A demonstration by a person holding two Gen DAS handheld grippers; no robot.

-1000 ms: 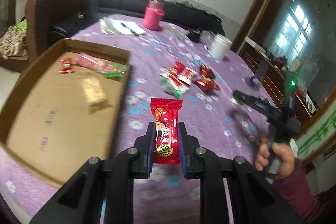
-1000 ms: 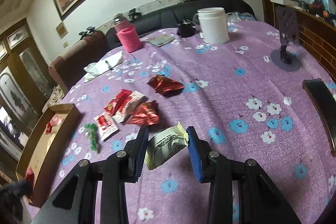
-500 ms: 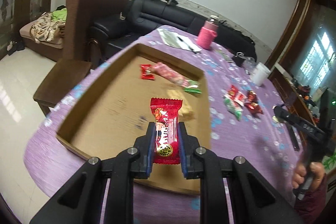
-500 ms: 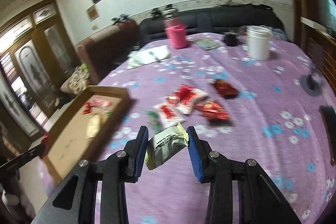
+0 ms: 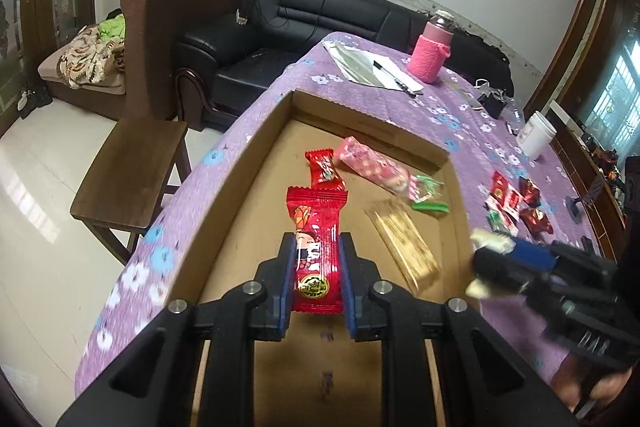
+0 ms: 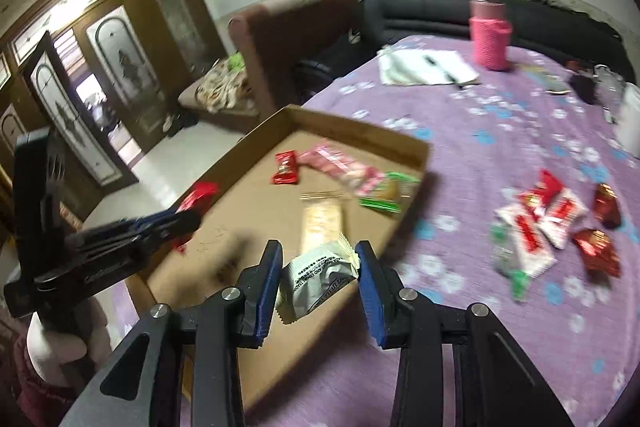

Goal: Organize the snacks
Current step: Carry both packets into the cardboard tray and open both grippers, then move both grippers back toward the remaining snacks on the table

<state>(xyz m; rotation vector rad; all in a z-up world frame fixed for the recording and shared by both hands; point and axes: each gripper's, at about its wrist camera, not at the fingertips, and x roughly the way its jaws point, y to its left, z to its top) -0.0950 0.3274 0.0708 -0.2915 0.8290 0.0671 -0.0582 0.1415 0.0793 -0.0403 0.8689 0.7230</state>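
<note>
Both grippers have swung across from the loose snack pile to the shallow brown cardboard tray (image 5: 248,163) over the last second, and the tray now fills the middle of each view. Left gripper (image 5: 316,279) is pinching a red crinkle-edged candy wrapper with a cartoon face (image 5: 314,239), blue pads tight on both sides, hanging over the tray's near floor at lower centre. Right gripper (image 6: 318,283) has its jaws clamped on a crumpled white-and-silver snack packet with black print (image 6: 316,277), held above the tray's near right edge. It shows in the left view too, blurred at lower right (image 5: 486,267). Inside the tray lie a small red candy (image 5: 324,169), a long pink packet (image 5: 372,167), a green-striped wrapper (image 5: 430,193) and a clear golden biscuit bar (image 5: 404,241), grouped toward the far right corner. Out on the purple flowered tablecloth (image 6: 500,147), right of frame, red and white sachets (image 6: 540,223) are still heaped together. Far back stands a pink knitted bottle (image 6: 490,35) beside white papers with a pen (image 6: 428,67).
</note>
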